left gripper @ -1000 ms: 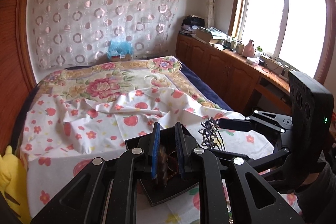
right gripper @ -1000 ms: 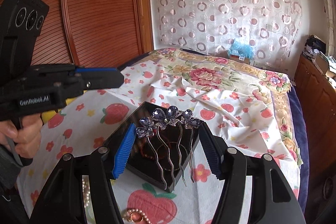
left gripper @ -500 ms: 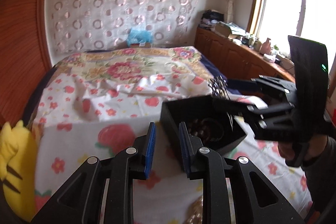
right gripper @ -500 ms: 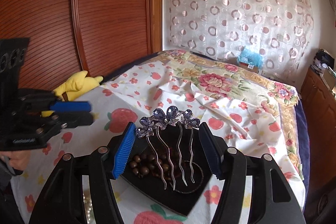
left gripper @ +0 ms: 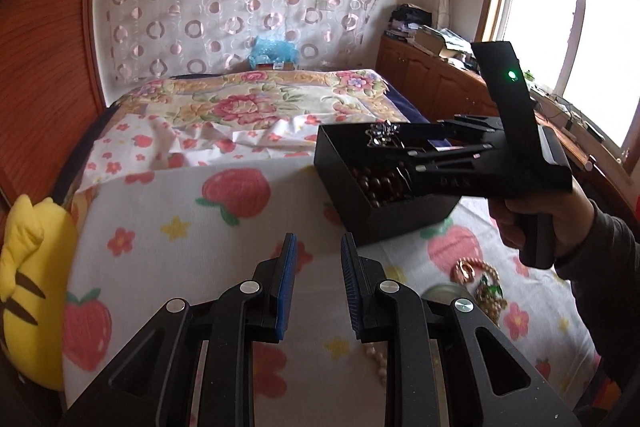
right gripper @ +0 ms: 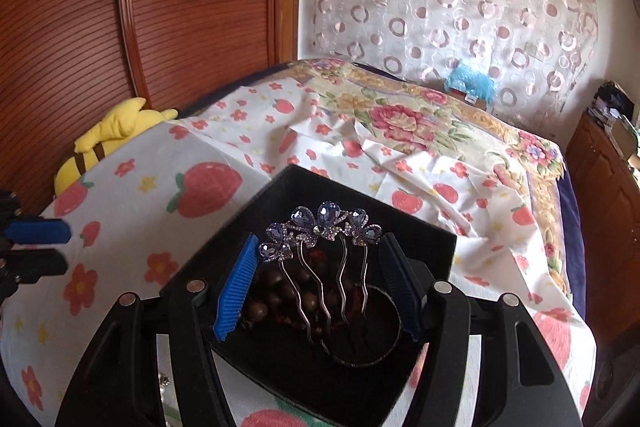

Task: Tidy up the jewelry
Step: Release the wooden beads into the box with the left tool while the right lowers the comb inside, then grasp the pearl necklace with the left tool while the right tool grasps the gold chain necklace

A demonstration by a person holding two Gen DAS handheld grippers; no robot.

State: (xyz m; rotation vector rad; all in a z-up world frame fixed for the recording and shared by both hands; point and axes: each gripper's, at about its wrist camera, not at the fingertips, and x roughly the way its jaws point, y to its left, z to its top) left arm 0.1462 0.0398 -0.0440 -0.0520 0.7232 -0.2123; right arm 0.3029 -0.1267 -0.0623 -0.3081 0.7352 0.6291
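My right gripper (right gripper: 320,287) clasps a blue-jewelled silver hair comb (right gripper: 320,243) above the black box (right gripper: 420,227); my left gripper (left gripper: 318,283) hangs empty, jaws slightly parted.

Daylight poured in from the blown-out, wood-framed window (left gripper: 568,27), glaring white; both fisheye views bent hard at dark corners, otherwise sharp and evenly lit.

In the left view the right gripper (left gripper: 404,147) covers the far side of the box (left gripper: 340,167), so most of the comb (left gripper: 382,134) and beads (left gripper: 380,185) is hidden. Beside the box, the pearls (left gripper: 486,281) slip behind the left gripper's (left gripper: 318,283) arm — their full length cannot be told. The hand (left gripper: 548,223) is cut off by the picture's edge.
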